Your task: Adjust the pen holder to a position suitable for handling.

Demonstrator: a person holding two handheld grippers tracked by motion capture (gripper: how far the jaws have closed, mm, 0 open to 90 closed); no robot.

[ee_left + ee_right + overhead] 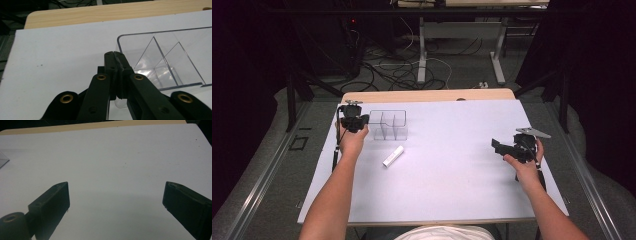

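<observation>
A clear plastic box (388, 125) with inner dividers stands at the left rear of the white table top (452, 165). My left gripper (355, 121) sits at the box's left end. In the left gripper view its jaws (114, 53) are pressed together, just over the left wall of the box (162, 52); I cannot tell if they pinch that wall. A small white cylinder (393, 156) lies on the table just in front of the box. My right gripper (504, 146) is held at the right side, jaws wide apart (116, 200), with bare table between them.
The white sheet covers a wooden table whose bare strip (427, 95) shows at the far edge. Beyond it are table legs and cables (412, 70) on the floor. A corner of the clear box (3, 161) shows at the left edge of the right gripper view.
</observation>
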